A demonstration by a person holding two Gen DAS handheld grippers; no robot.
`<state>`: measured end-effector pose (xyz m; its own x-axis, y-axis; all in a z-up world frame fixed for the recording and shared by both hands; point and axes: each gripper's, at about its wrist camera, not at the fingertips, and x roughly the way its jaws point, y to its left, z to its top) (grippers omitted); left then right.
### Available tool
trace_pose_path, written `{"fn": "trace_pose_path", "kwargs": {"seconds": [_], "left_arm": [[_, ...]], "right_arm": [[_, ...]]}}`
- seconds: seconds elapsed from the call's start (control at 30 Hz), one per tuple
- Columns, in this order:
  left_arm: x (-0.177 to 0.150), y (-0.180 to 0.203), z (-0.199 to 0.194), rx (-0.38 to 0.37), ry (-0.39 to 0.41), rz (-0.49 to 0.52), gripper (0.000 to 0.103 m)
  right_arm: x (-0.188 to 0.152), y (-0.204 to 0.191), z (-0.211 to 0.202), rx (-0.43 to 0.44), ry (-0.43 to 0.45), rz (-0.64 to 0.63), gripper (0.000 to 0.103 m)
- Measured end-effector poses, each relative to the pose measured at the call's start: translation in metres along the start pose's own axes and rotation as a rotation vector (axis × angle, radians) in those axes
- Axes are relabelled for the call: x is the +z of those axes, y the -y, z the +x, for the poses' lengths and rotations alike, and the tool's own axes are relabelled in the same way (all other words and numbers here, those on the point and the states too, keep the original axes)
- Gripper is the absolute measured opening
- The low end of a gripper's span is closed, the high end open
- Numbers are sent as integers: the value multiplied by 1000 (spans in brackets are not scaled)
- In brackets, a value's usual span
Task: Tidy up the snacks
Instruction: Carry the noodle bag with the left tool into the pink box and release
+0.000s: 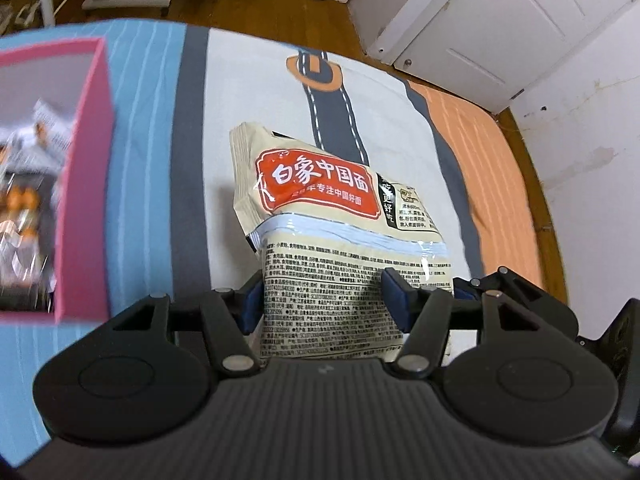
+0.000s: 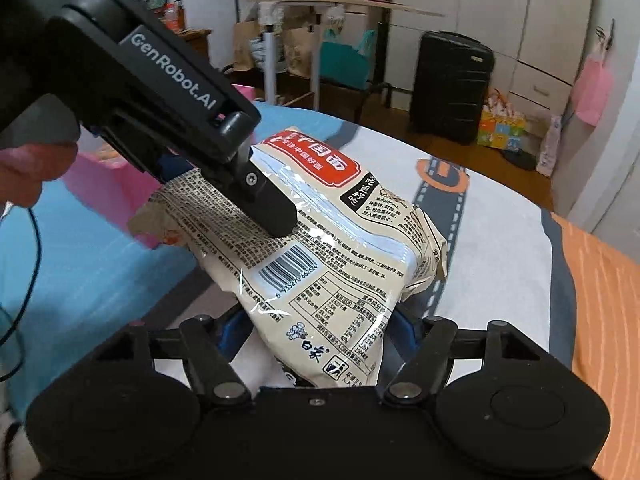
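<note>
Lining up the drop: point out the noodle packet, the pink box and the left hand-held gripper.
noodle packet (image 1: 320,184): left wrist view, on its red label.
pink box (image 1: 86,184): left wrist view, on its outer side wall.
left hand-held gripper (image 1: 324,304): left wrist view, midway between its fingertips.

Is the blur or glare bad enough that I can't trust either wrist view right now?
Left wrist view: the pink box and its contents are smeared, while the noodle packet stays sharp with slight glare on its seal. Right wrist view: packet print is readable, with glare streaks near the barcode; fisheye bends the bed edge.
</note>
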<state>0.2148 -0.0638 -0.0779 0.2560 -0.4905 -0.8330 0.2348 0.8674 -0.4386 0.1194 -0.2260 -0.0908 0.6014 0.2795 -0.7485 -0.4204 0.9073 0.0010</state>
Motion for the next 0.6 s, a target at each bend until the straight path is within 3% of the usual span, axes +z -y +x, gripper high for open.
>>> {"fn": "trace_pose_path", "kwargs": {"seconds": [0.2,0.6], "left_arm": [[-34,-6,-48,-6,16,-6,59],[-66,-33,-147,58,166,-6,58]], "right_arm": [[6,-28,-29,51,-14,-59,75],[37,-84,-50,100,127,-189,77]]}}
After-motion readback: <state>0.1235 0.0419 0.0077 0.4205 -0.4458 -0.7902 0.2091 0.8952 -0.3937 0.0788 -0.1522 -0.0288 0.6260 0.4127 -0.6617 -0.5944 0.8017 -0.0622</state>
